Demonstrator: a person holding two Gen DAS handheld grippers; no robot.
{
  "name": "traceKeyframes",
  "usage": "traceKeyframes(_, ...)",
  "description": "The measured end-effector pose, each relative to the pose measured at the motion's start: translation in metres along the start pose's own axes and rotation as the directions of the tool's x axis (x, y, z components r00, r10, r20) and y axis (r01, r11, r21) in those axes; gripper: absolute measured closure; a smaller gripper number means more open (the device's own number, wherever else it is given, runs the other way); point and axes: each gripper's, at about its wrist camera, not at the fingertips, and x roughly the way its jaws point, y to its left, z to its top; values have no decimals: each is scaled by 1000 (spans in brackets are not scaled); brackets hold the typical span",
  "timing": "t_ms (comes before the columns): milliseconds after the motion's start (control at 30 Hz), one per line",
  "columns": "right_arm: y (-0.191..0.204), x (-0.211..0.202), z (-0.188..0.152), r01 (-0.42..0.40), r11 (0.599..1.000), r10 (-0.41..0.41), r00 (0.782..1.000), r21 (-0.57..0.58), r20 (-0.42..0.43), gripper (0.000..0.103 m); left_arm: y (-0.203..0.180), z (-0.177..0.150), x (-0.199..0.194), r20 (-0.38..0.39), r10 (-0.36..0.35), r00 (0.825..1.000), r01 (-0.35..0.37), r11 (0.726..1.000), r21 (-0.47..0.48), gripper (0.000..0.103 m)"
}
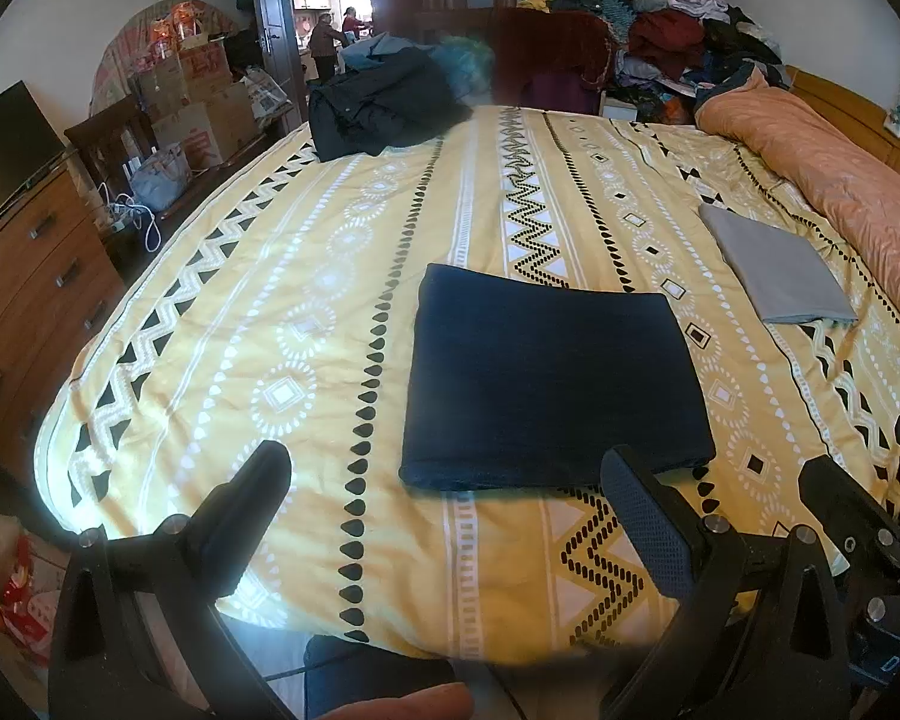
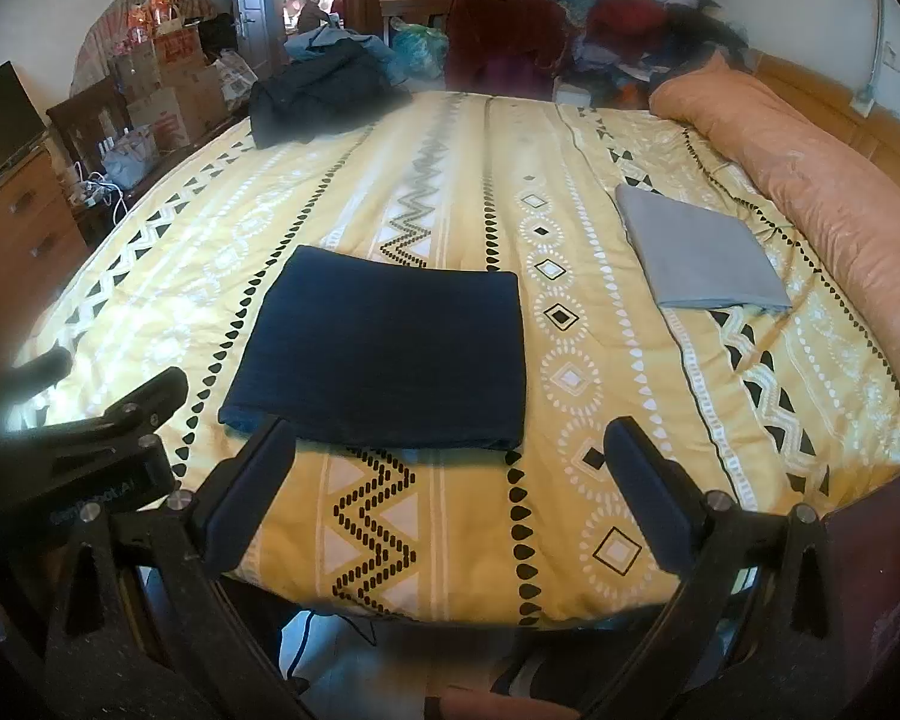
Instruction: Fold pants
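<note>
Dark navy pants [image 1: 546, 384] lie folded into a flat rectangle on the yellow patterned bedspread [image 1: 306, 312], near the front edge; they also show in the right wrist view [image 2: 384, 354]. My left gripper [image 1: 450, 480] is open and empty, held above the bed's front edge just short of the pants. My right gripper [image 2: 450, 450] is open and empty, its left finger [image 2: 252, 480] just in front of the pants' near edge. The left gripper also shows at the left of the right wrist view [image 2: 90, 414].
A folded grey garment [image 1: 774, 264] lies to the right on the bed. A rolled orange quilt [image 1: 840, 180] runs along the right side. A heap of dark clothes [image 1: 378, 102] sits at the far corner. A wooden dresser [image 1: 30, 276] stands left.
</note>
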Motion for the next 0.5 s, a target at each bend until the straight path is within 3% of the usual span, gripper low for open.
traceKeyframes(500, 0, 2, 0, 2, 1000, -2, 1000, -1, -6, 1, 2, 0, 4, -8, -8, 1000, 8, 1000, 3, 0)
